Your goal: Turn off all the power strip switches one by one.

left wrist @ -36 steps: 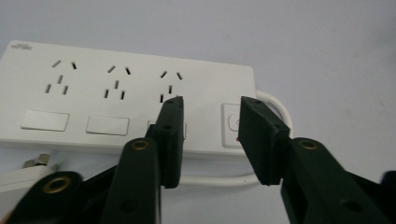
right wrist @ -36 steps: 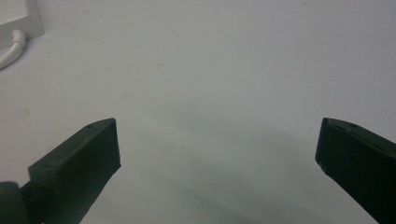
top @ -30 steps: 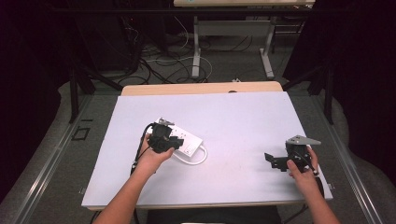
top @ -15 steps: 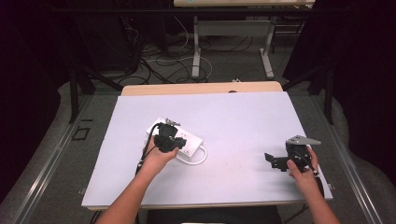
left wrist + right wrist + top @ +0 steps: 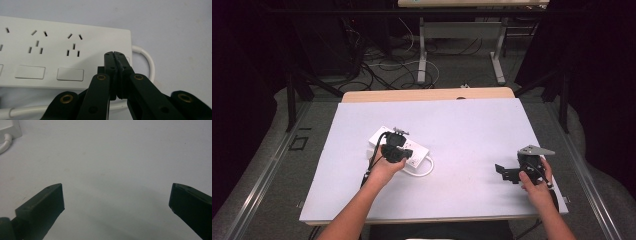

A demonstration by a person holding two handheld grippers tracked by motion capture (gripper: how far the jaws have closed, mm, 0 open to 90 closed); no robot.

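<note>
A white power strip point(image 5: 379, 137) lies on the table, left of centre, with its white cable point(image 5: 424, 170) looping off its right end. My left gripper point(image 5: 398, 152) hovers over that right end. In the left gripper view the strip point(image 5: 50, 50) shows several sockets and two flat switches, and the left gripper point(image 5: 114, 53) points at the end near the cable point(image 5: 147, 60). Its jaws have just been closing and now meet with nothing between them. My right gripper point(image 5: 502, 172) rests low at the table's right front, jaws wide apart over bare tabletop point(image 5: 116, 197).
The white tabletop point(image 5: 472, 130) has a wooden strip along its far edge. Behind it stand desk legs and loose cables on the floor. A corner of the strip point(image 5: 10, 128) is at the top left of the right gripper view.
My left hand has shifted slightly to the right over the power strip. The right hand has stayed where it was.
</note>
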